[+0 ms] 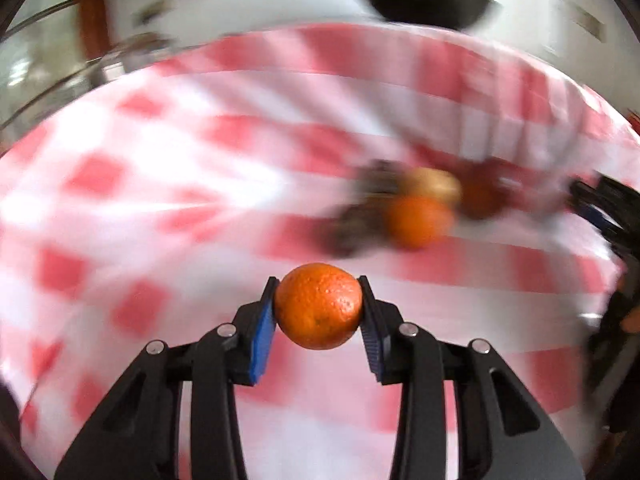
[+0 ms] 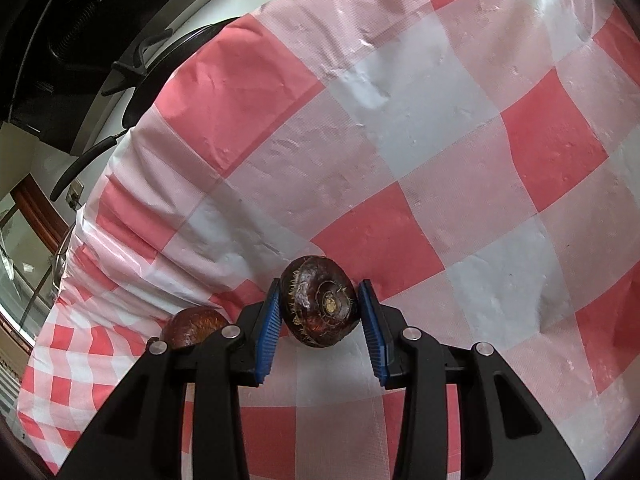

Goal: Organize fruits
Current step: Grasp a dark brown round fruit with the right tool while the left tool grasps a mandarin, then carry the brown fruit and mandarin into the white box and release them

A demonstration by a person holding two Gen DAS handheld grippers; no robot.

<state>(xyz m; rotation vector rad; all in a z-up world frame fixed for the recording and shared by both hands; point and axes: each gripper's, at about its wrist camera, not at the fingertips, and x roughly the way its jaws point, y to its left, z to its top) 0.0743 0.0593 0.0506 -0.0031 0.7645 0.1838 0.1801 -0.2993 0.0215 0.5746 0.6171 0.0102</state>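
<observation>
**A:** What have you got on the left?

**B:** My left gripper (image 1: 319,307) is closed about halfway, both blue pads pressed on a small orange (image 1: 319,306), low in the middle of the left wrist view. The background is badly smeared. Past it, right of centre, I see a loose cluster of fruit (image 1: 424,208) on the red-and-white checked cloth (image 1: 160,200): a second orange (image 1: 418,221) in front, a paler round one (image 1: 436,186) touching it behind, and dark shapes on either side that I cannot identify. Something black (image 1: 608,216) pokes in at the right edge; I cannot tell what it is. A black pan (image 1: 430,0) sits at the top of the frame, beyond the cloth.

**A:** And the right?

**B:** My right gripper (image 2: 319,307) is set about as wide, holding a dark brown water chestnut (image 2: 318,307) low in the centre of the right wrist view. The left pad touches it; on the right side I cannot tell whether the pad touches. It looks to be just above the cloth on the worktop (image 2: 400,140).

**A:** Anything crowding it?

**B:** One more brown chestnut (image 2: 194,326) lies just beside the gripper's left finger, partly hidden behind it, at lower left. At upper left, off the cloth's edge, there is a dark pan with its handle (image 2: 86,160).
</observation>
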